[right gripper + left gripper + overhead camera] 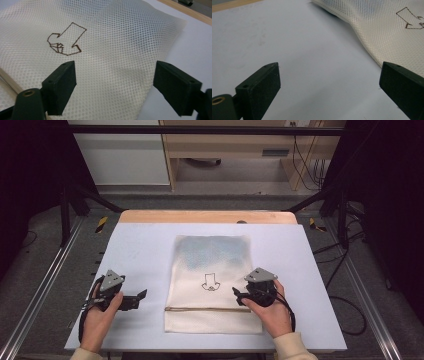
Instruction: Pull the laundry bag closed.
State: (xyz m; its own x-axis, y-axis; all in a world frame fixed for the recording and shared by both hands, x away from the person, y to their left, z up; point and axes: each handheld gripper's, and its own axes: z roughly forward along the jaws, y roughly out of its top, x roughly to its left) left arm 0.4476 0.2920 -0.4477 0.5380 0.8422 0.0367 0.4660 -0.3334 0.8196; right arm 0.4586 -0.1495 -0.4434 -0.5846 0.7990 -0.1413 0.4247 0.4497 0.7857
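A cream mesh bag (212, 280) lies flat on the white table (140, 250), with a small brown outline drawing (210, 283) and a brown zipper line (200, 309) near its front end. My left gripper (141, 296) is open just left of the bag; in its own view the bag's edge (387, 27) runs beside the right jaw and bare table lies between the jaws. My right gripper (236, 294) is open over the bag's right side. Its own view has the mesh (112, 55) and the drawing (65, 41) between and beyond the jaws.
A wooden strip (207, 216) runs along the table's far edge. Metal rails (47, 280) flank the table, and cables (345, 265) trail on the floor at the right. Furniture stands beyond the table.
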